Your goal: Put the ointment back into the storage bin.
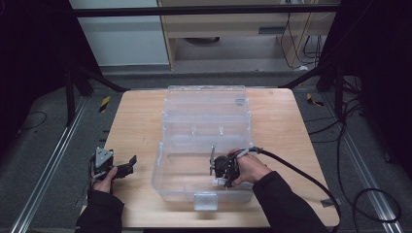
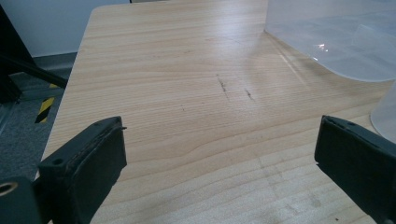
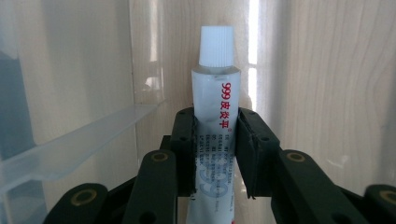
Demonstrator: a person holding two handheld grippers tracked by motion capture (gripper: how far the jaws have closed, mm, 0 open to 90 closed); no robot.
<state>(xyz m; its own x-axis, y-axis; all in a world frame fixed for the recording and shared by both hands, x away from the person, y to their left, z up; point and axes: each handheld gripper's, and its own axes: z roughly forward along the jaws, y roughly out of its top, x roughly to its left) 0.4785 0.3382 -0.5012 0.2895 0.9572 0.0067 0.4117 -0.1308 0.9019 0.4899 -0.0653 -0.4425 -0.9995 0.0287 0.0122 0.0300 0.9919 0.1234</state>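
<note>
The wooden table [image 1: 141, 145] is evenly lit amid dark, dim surroundings, while glare streaks are seen on the clear plastic box [image 3: 70, 140].

tube [image 3: 215, 112] in the box [image 1: 204, 145], on the table [image 1: 141, 126].

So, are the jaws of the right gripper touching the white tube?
Touching. In the right gripper view, the right gripper has both black pads pressed against the sides of the white tube, with no gap on either side.

White ointment tube [image 3: 215, 135], red lettering, ribbed white cap, held lengthwise inside clear plastic box [image 1: 165, 160]
</note>
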